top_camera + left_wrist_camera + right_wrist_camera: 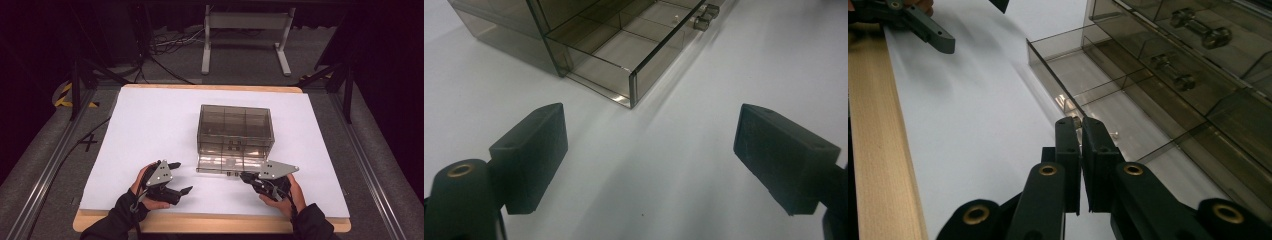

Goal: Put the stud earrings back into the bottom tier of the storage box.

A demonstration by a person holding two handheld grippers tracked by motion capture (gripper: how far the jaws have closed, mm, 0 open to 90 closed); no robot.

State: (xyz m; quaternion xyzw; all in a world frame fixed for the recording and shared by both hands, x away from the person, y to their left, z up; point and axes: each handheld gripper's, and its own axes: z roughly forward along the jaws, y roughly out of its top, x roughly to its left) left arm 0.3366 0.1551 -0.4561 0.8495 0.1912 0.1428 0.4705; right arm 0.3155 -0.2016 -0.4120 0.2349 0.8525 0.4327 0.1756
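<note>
Smoky drawer box (235,127) mid-table on white sheet (140,130). Bottom drawer (227,164) pulled out toward person. Right gripper (1080,121) pinched narrow on drawer knob (1076,120), likely pull grip. Left gripper (177,177) spread wide, empty, parked near drawer's left corner, likely on standby.

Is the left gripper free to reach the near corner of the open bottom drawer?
Probably yes: the left gripper is open, and bare white table lies between it and the drawer corner.

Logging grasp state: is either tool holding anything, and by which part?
Right tool is shut on the knob at the front of the bottom drawer, which is pulled out. Left tool is open, holding nothing.
</note>
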